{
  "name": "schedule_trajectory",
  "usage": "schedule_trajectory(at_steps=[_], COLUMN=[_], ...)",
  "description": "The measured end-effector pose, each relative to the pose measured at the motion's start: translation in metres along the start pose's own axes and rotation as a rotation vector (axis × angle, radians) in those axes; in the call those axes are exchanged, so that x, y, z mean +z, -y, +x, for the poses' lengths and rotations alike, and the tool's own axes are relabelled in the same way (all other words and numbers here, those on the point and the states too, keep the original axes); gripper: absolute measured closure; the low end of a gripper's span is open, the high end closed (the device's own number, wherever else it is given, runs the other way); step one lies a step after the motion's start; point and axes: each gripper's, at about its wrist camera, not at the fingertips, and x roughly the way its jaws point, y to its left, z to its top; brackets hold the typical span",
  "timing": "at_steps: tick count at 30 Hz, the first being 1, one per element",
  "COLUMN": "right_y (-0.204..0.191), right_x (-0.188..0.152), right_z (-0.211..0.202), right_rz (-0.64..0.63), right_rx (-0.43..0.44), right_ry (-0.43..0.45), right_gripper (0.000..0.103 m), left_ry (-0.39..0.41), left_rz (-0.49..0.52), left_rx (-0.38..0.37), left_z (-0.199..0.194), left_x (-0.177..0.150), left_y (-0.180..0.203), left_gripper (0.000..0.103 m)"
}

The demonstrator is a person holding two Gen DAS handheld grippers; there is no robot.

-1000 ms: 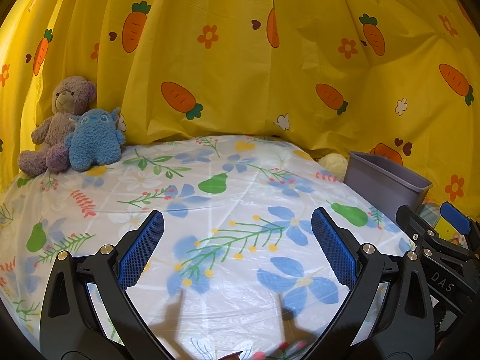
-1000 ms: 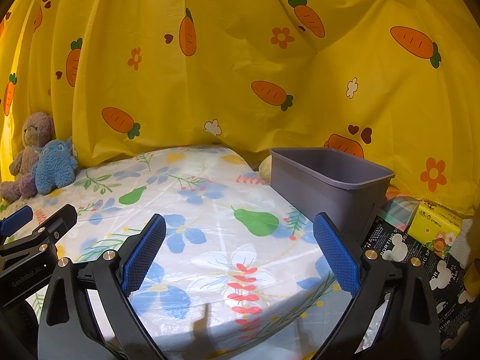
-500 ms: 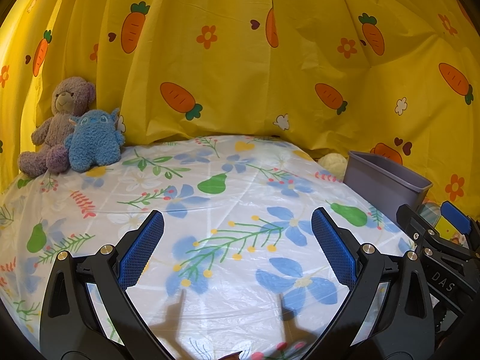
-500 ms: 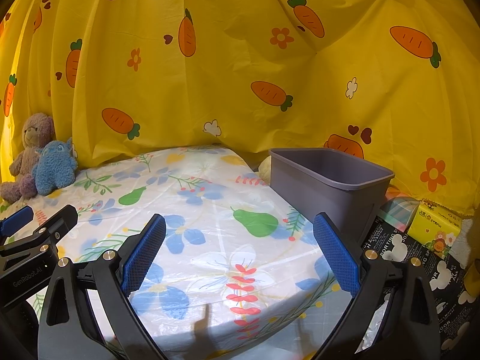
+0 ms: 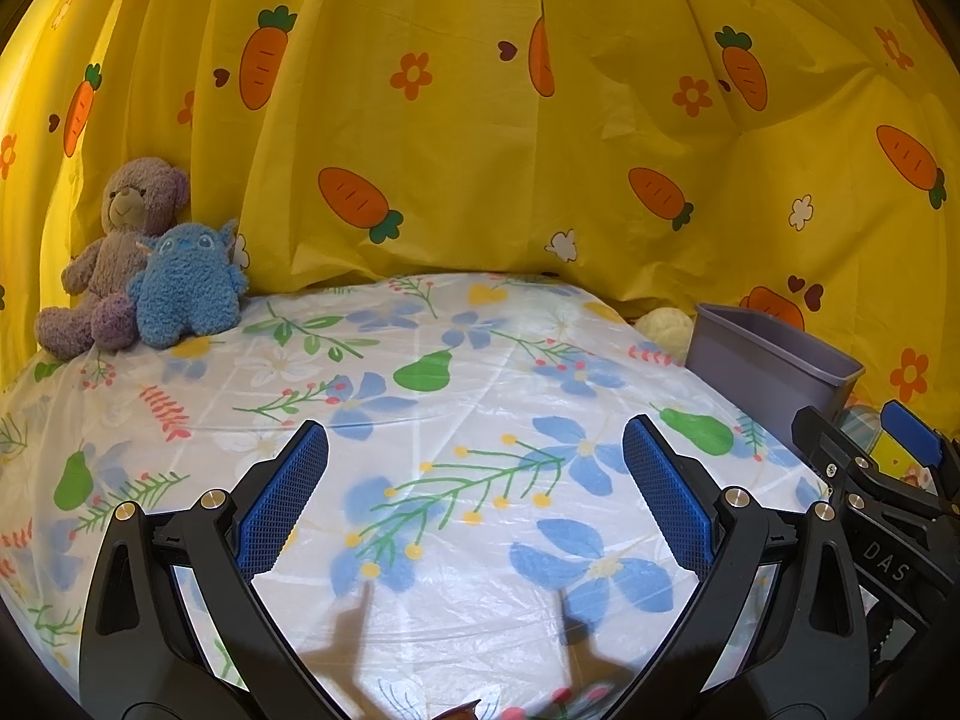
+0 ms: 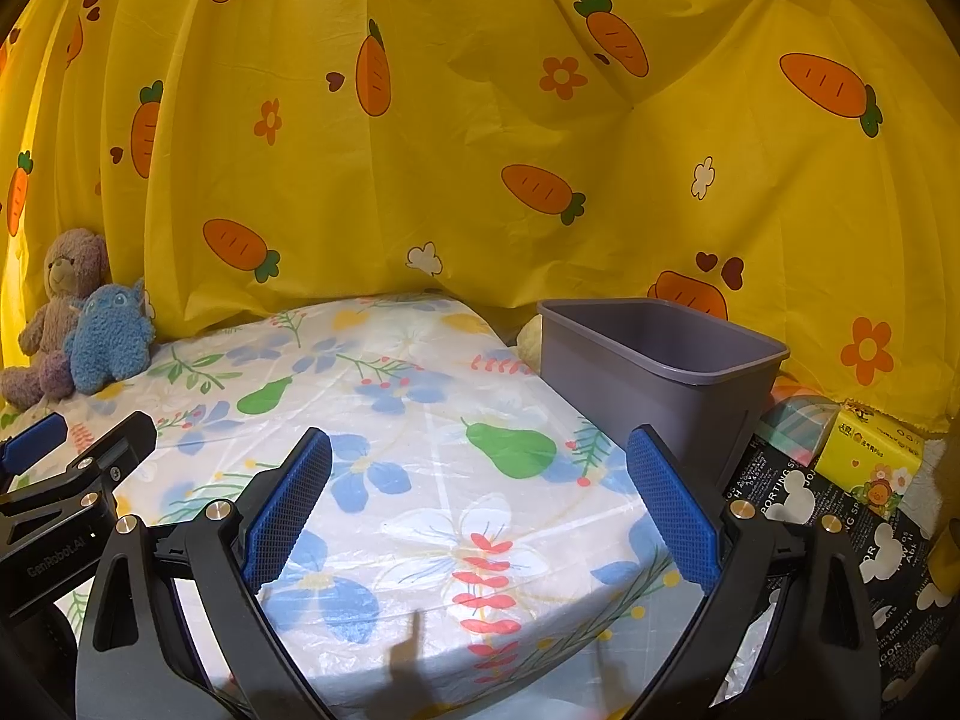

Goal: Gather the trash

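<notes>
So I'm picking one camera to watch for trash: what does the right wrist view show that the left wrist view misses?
Only the right wrist view shows the black printed bag, a clear sight of the yellow tissue pack and the inside of the grey bin. The left wrist view adds nothing. Both show the flowered sheet, the two stuffed toys, the bin and both open grippers: left, right.

A glossy, crinkled plastic sheet printed with flowers and pears (image 5: 480,372) covers the surface. Far left sit a fuzzy purple plush bear (image 5: 114,246) and a nubbly blue plush monster (image 5: 183,291). The smooth grey plastic bin (image 6: 660,372) at right looks matt. The yellow carrot-print cloth backdrop (image 6: 480,150) hangs creased.
</notes>
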Motion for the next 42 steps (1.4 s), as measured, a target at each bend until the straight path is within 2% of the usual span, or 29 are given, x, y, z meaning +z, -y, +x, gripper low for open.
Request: schedule_trajectory(at_steps=[42], right_y=[0.0050], right_x=[0.0041], right_z=[0.0048], right_rz=[0.008], right_rx=[-0.005], right_ry=[-0.007], right_gripper=[0.008], left_ry=[0.003], left_rz=[0.016], left_rx=[-0.023], left_z=[0.0047], left_x=[0.0000], left_y=[0.0067], left_gripper=[0.006])
